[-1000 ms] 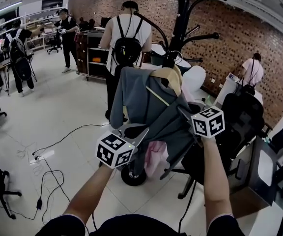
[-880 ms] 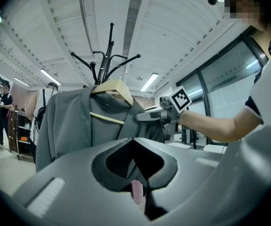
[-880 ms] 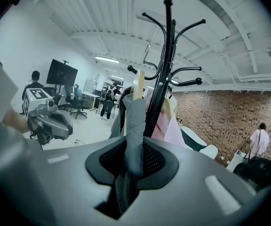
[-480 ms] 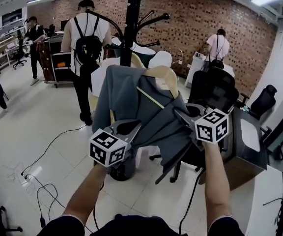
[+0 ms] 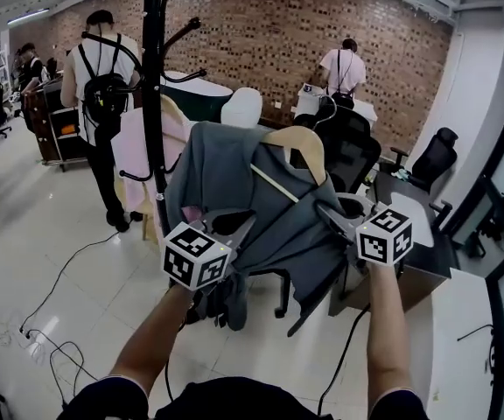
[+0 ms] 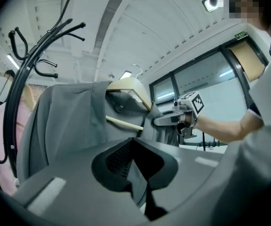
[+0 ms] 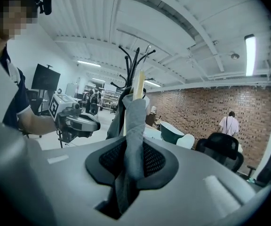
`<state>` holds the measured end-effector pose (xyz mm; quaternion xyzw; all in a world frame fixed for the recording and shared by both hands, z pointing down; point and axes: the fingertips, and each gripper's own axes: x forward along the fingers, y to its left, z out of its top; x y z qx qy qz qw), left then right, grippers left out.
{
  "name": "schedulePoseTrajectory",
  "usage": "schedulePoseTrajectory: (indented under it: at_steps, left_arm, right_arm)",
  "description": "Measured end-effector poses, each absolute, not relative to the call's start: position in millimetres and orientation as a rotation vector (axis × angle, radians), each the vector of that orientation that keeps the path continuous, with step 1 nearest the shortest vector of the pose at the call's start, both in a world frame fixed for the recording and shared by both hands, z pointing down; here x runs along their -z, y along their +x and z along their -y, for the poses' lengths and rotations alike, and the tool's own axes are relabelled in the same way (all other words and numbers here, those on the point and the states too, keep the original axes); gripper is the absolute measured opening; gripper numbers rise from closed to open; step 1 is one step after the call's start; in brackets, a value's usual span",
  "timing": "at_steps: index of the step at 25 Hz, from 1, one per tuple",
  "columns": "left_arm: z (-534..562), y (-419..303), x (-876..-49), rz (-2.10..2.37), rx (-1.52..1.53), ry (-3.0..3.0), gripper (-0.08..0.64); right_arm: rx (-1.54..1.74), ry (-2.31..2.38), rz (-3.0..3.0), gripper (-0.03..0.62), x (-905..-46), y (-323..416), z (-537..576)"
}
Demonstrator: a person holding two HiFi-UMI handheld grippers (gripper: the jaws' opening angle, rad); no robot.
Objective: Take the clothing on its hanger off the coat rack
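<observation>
Coat rack [image 5: 153,103] is sitting further left in the head view than a second ago. Left gripper [image 5: 245,226] is pinching the grey garment [image 5: 226,173], whose hanger [image 5: 297,140] is hanging clear of the rack. Right gripper [image 5: 326,213] is clamping the opposite edge, keeping the cloth spread.

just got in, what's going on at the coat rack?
A person holds the grey garment on its wooden hanger in the air. The left gripper and right gripper are each clamped on the fabric. The hanger is off the coat rack, which stands apart at left with a pink garment hanging on it.
</observation>
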<state>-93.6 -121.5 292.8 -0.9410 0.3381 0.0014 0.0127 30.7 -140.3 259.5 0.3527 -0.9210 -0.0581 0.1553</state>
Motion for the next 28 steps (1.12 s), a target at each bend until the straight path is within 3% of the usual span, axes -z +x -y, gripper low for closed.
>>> schedulePoseTrajectory:
  at_steps: [11, 28]
  left_arm:
    - [141, 28, -305, -0.918, 0.005, -2.988, 0.011]
    - [253, 127, -340, -0.690, 0.073, -3.106, 0.011]
  right_arm:
    - [0.127, 1.249, 2.562, 0.055, -263, 176, 137]
    - [0.026, 1.624, 2.364, 0.051, -293, 294, 249]
